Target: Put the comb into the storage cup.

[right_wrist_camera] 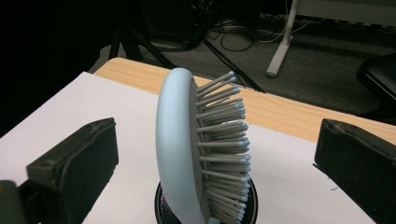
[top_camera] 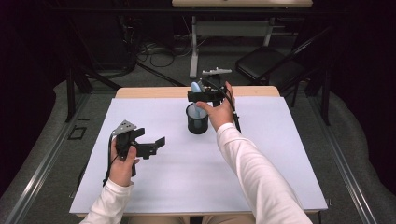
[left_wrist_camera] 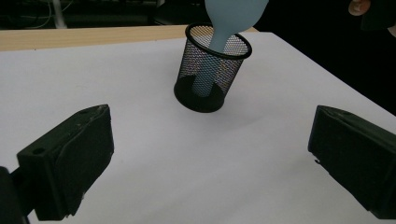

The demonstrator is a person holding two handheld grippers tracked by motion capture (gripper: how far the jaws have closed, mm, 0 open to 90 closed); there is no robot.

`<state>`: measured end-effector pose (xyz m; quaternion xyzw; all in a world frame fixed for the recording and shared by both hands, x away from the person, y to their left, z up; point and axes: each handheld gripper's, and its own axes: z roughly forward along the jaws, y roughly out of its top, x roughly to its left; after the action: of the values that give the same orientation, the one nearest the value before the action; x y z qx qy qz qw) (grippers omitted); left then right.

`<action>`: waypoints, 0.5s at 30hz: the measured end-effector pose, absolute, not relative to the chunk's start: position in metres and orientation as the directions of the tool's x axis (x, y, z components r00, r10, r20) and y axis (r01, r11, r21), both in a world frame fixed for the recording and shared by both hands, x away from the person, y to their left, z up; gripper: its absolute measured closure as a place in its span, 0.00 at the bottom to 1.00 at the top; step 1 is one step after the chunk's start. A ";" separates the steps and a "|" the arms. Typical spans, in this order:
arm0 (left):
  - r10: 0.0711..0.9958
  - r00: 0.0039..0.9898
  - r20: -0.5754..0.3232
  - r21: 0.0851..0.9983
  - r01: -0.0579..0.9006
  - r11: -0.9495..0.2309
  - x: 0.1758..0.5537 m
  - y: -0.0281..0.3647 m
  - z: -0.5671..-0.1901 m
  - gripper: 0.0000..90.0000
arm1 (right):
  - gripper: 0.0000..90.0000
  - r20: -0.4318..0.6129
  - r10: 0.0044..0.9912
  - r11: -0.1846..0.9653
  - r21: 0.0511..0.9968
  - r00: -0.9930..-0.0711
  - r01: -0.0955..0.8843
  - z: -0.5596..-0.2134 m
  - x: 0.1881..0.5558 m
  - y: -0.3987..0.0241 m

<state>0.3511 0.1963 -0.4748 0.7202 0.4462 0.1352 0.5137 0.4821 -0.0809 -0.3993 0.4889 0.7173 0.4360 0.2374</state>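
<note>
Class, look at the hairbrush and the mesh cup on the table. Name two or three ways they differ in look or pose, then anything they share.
The hairbrush is pale blue and solid, with grey bristles on one face; the mesh cup is black see-through wire. The hairbrush stands handle down and leans on the rim, its head rising above it; the mesh cup sits upright on the white table cover. The cup contains; the brush is contained. Both stand free of the open right gripper.

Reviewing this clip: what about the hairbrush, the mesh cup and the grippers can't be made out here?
- Hairbrush handle: right gripper view, hidden inside the mesh cup and cut off by the bottom edge.
- Brush head top: left gripper view, cut off by the top edge.
- Right gripper jaws: high view, too small and dark against the cup.
- Left gripper body: left gripper view, cut off by the bottom edge.
</note>
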 end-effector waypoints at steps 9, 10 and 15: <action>0.781 0.567 -0.263 0.859 0.506 -0.078 0.351 0.195 -0.475 0.00 | 0.00 0.091 0.905 0.137 0.863 -0.416 0.486 -0.394 0.479 -0.086; 0.780 0.568 -0.263 0.860 0.505 -0.078 0.351 0.196 -0.475 0.00 | 0.00 0.088 0.905 0.138 0.865 -0.416 0.483 -0.393 0.478 -0.087; 0.781 0.568 -0.261 0.859 0.506 -0.080 0.351 0.196 -0.475 0.00 | 0.00 0.089 0.903 0.136 0.869 -0.420 0.476 -0.390 0.475 -0.089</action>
<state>0.3507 0.1959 -0.4746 0.7226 0.4451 0.1342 0.5116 0.4751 -0.0885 -0.3897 0.4825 0.7147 0.4465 0.2390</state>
